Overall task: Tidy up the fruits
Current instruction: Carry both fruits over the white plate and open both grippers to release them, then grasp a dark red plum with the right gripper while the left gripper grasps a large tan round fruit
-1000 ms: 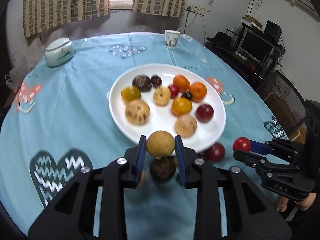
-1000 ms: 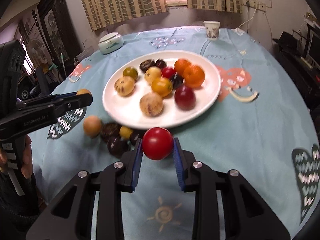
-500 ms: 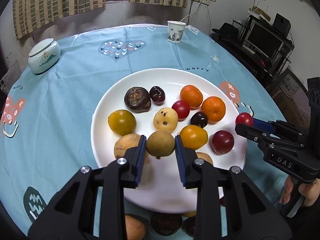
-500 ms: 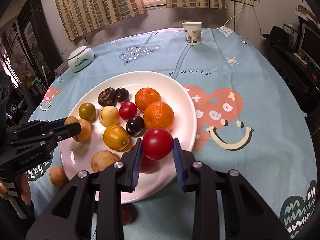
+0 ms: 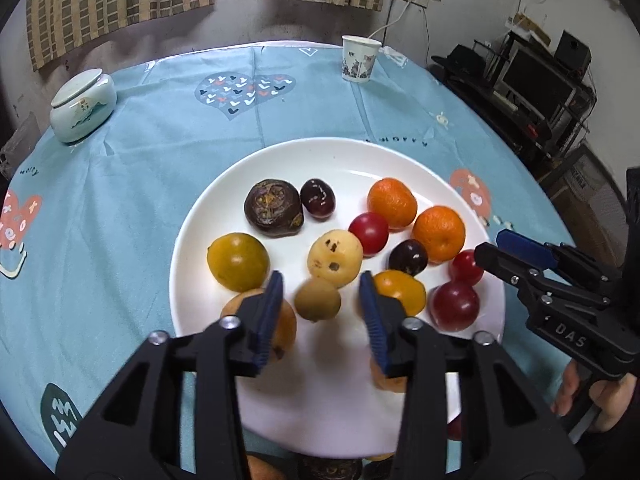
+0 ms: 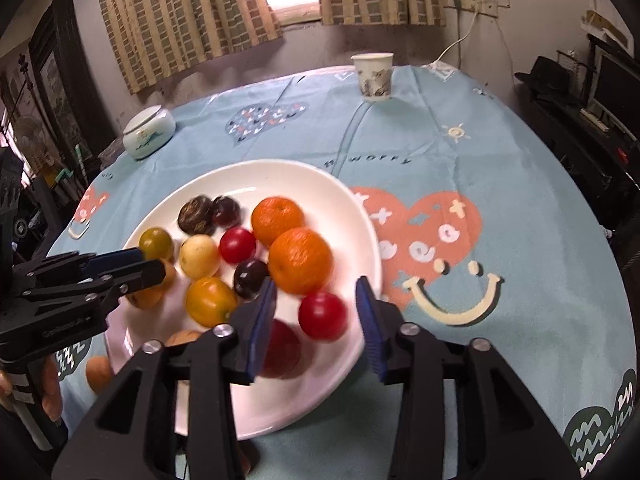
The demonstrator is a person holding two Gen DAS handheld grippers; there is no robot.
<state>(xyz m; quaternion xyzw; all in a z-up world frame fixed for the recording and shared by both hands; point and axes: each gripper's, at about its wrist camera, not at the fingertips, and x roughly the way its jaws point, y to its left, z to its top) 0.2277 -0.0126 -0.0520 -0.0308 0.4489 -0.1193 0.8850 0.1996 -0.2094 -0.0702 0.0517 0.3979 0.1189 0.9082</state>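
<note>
A white plate [image 5: 280,400] holds several fruits: oranges, red, yellow, dark and brown ones. My left gripper [image 5: 320,306] is open over the plate; a small brown fruit [image 5: 318,300] sits free between its fingers. My right gripper [image 6: 316,314] is open above the plate's right part [image 6: 360,216]; a red fruit [image 6: 323,315] lies loose and blurred between its fingers. The right gripper also shows in the left wrist view [image 5: 504,252], and the left gripper shows in the right wrist view [image 6: 140,266].
A paper cup [image 5: 360,58] and a lidded ceramic jar [image 5: 82,106] stand at the table's far side. A few fruits [image 6: 98,372] lie on the blue cloth by the plate's near edge. Shelves with electronics [image 5: 532,80] stand right of the table.
Both grippers moved forward over the plate and opened. The left let go of the brown fruit and the right let go of the red fruit; both fruits now lie on the plate.
</note>
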